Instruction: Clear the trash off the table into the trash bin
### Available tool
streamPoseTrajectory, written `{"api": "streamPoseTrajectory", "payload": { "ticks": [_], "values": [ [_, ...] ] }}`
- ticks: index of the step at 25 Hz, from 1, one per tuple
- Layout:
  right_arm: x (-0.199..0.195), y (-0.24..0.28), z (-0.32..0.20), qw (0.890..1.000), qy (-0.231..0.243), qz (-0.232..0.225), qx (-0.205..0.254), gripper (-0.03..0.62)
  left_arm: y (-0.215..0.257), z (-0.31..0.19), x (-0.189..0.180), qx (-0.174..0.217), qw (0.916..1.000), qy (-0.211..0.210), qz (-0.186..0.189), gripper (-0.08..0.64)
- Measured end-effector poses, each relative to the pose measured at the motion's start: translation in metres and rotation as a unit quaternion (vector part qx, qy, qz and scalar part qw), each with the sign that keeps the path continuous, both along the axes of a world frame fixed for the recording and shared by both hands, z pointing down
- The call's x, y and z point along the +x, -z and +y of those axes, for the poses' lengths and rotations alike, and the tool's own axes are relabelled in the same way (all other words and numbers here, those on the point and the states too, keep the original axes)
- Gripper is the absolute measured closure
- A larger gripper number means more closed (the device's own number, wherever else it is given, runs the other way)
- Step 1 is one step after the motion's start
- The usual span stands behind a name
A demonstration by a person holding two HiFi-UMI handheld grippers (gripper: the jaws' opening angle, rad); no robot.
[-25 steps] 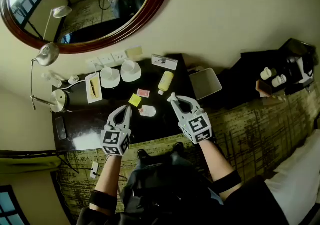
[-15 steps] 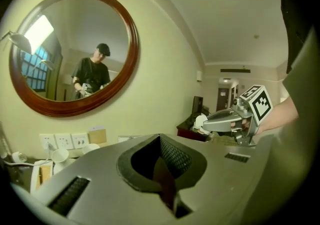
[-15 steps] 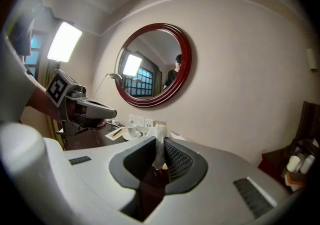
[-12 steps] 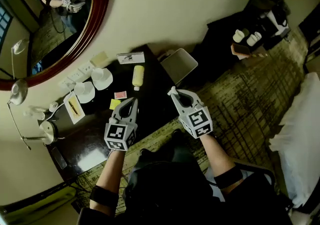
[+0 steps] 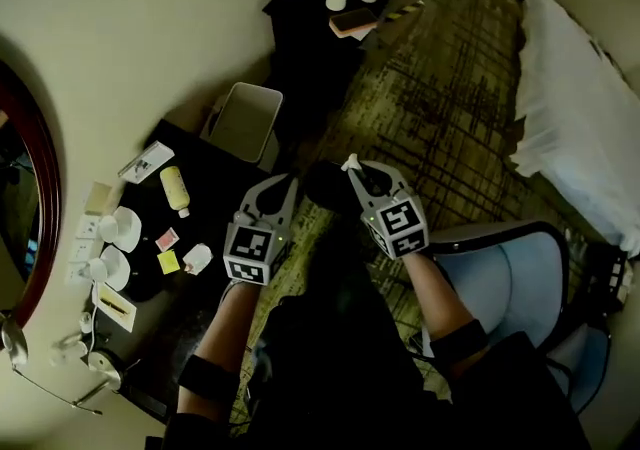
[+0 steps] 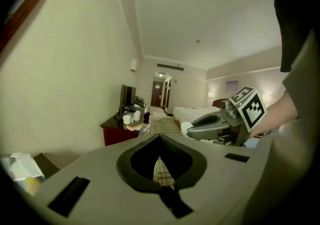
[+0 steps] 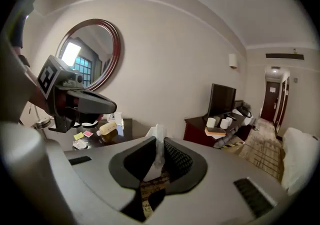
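My right gripper is shut on a white scrap of tissue that stands up between its jaws, and it hangs over the carpet right of the dark table. Level with it on the left, my left gripper is shut and holds nothing. The pale trash bin stands on the floor at the table's far end, up and left of both grippers. On the table lie a crumpled white wrapper, a yellow note, a pink note and a yellow bottle.
Two white cups on saucers, a printed card and a lamp sit on the table's wall side. A blue chair stands at my right and a white bed beyond it. A dark sideboard carrying cups stands past the bin.
The head view has swung right, away from the mirror and table. Both grippers have travelled right from above the table to over the carpet near the bin; the right one keeps its white scrap.
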State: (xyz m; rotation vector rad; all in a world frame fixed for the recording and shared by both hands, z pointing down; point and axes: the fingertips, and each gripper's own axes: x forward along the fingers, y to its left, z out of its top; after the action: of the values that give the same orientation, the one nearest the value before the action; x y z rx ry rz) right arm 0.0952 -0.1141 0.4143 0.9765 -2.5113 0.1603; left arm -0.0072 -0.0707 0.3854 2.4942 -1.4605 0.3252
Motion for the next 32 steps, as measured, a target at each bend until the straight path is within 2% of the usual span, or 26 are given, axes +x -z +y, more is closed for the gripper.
{"api": "streamPoseTrajectory", "payload": {
  "ticks": [7,14,22,26,32],
  "values": [
    [0.051,-0.097,-0.039,0.997,-0.038,0.029,-0.063,0.526,-0.081,-0.042,0.064,-0.077,0.9961,-0.043,0.006,0.56],
    [0.074,-0.242,-0.063,0.987,-0.054,0.042,-0.147,0.526,-0.211,-0.07,0.11,-0.168,0.9845,-0.051,0.007,0.56],
    [0.082,-0.413,-0.08,0.972,-0.05,0.061,-0.22,0.525,-0.374,-0.098,0.133,-0.252,0.9674,-0.018,0.007,0.56],
    [0.085,-0.494,-0.084,0.966,-0.049,0.069,-0.246,0.522,-0.461,-0.108,0.145,-0.277,0.9609,-0.012,0.0,0.56],
    [0.089,-0.608,-0.081,0.954,-0.053,0.086,-0.282,0.518,-0.573,-0.113,0.137,-0.314,0.9494,0.011,-0.005,0.56]
  ]
}}
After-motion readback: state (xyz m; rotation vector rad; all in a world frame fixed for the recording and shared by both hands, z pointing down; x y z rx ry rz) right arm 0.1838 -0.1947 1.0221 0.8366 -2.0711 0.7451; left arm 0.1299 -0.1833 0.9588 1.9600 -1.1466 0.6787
